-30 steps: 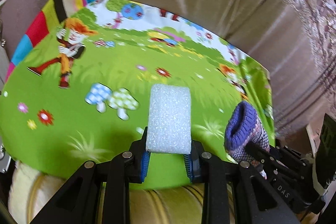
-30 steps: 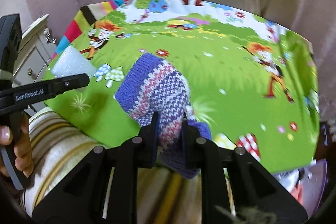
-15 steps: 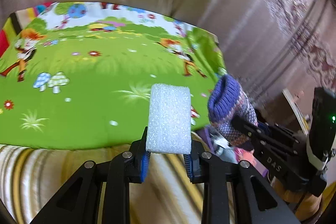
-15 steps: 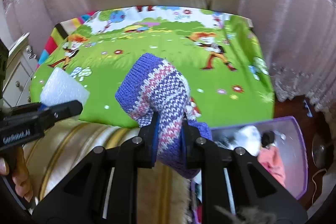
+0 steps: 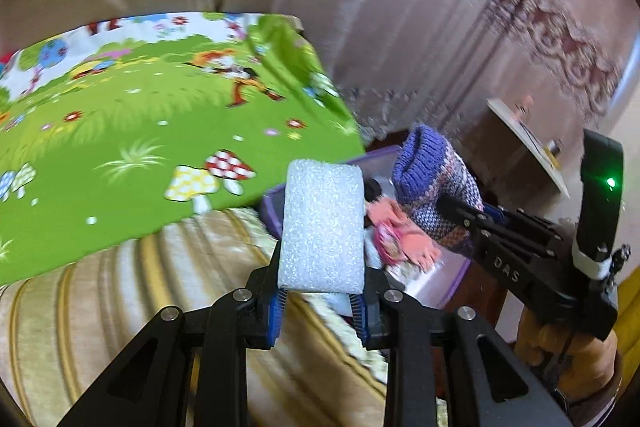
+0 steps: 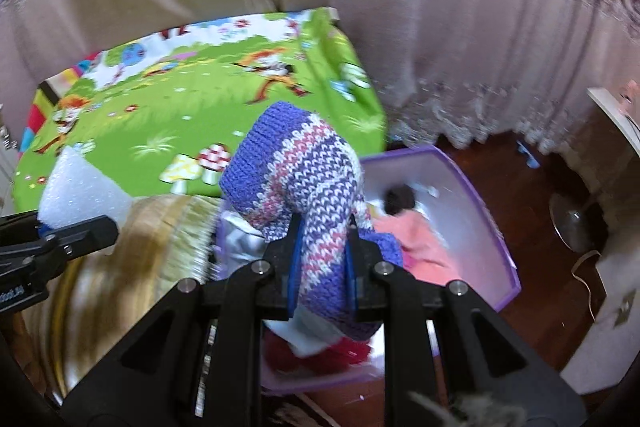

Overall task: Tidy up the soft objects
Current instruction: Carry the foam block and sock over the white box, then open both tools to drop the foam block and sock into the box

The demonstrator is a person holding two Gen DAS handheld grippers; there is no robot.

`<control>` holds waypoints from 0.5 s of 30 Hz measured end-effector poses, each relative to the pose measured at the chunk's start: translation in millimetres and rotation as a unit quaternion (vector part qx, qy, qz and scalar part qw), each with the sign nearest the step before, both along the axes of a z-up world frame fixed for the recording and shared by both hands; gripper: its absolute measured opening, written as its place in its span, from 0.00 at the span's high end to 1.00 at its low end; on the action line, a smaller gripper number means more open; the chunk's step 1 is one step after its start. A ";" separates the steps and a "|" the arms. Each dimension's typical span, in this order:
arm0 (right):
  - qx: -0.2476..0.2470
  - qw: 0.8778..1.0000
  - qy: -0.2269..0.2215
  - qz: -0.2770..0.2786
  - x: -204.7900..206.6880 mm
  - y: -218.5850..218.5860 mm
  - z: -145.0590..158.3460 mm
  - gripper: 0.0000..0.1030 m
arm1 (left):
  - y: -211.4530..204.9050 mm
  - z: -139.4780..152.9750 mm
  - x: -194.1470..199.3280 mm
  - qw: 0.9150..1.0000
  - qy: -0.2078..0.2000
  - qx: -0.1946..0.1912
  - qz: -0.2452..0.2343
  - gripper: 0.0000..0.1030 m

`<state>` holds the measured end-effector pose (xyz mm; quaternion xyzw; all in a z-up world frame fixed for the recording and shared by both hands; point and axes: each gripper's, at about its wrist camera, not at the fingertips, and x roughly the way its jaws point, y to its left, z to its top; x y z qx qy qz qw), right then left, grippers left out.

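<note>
Upright, foam [image 5: 322, 227] is clamped in the left gripper [image 5: 318, 301]; a sock [image 6: 304, 203] is clamped in the right gripper [image 6: 322, 277], above the bin [image 6: 476, 203].

Beige curtains [image 6: 440, 7] (lace-hemmed), dark wooden floor [image 6: 532, 195]

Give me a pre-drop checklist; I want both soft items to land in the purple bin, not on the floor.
1. Left gripper clamps the white foam block: ok.
2. Right gripper clamps the knitted sock: ok.
3. Sock over the purple bin: ok.
4. Foam block over the bin: cannot tell; it hangs near the bin's edge.
5. Room left in the bin beside the pink cloth: ok.
</note>
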<state>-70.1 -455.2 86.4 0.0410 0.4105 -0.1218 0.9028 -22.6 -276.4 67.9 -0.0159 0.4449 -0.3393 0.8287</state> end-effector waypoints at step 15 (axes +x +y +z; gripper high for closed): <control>-0.014 0.997 0.011 -0.080 -26.9 -32.6 -8.1 0.41 | -27.6 -25.3 -10.1 0.998 0.049 0.028 -0.033 0.31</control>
